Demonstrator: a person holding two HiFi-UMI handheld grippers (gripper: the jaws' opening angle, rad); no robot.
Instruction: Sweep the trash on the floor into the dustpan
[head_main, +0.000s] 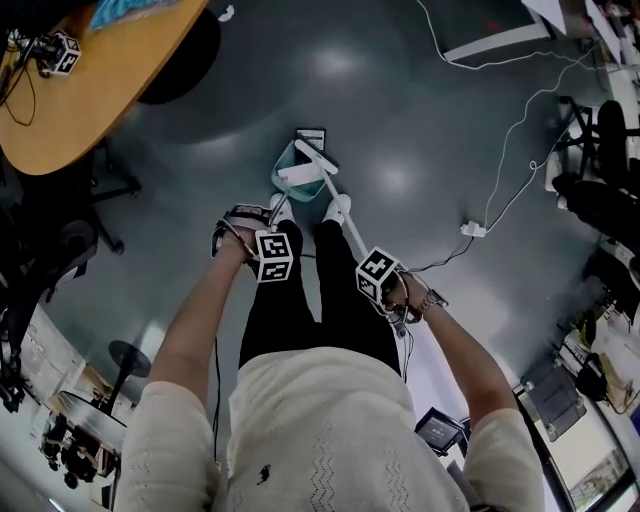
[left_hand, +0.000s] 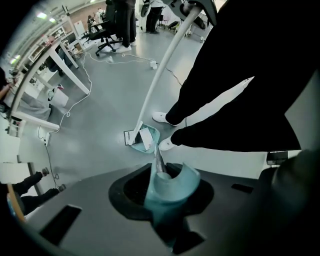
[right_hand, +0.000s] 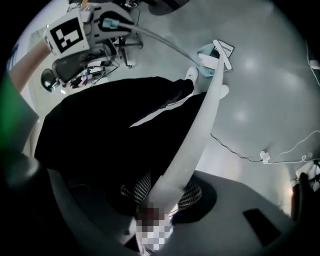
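A teal dustpan (head_main: 292, 182) stands on the grey floor just ahead of the person's white shoes (head_main: 338, 208). A white sheet (left_hand: 148, 138) lies inside it. My left gripper (head_main: 268, 226) is shut on the dustpan's teal handle (left_hand: 168, 186), whose thin rod runs down to the pan. My right gripper (head_main: 372, 262) is shut on the white broom pole (right_hand: 200, 130). The broom head (head_main: 318, 158) rests across the pan's mouth. A flat dark-framed card (head_main: 312, 136) lies on the floor just beyond the pan, touching the broom head in the left gripper view.
A wooden table (head_main: 90, 70) fills the upper left, with a dark chair base beside it. A white cable with a plug block (head_main: 472, 229) trails over the floor at the right. Chairs and cluttered desks (head_main: 600, 200) line the right side.
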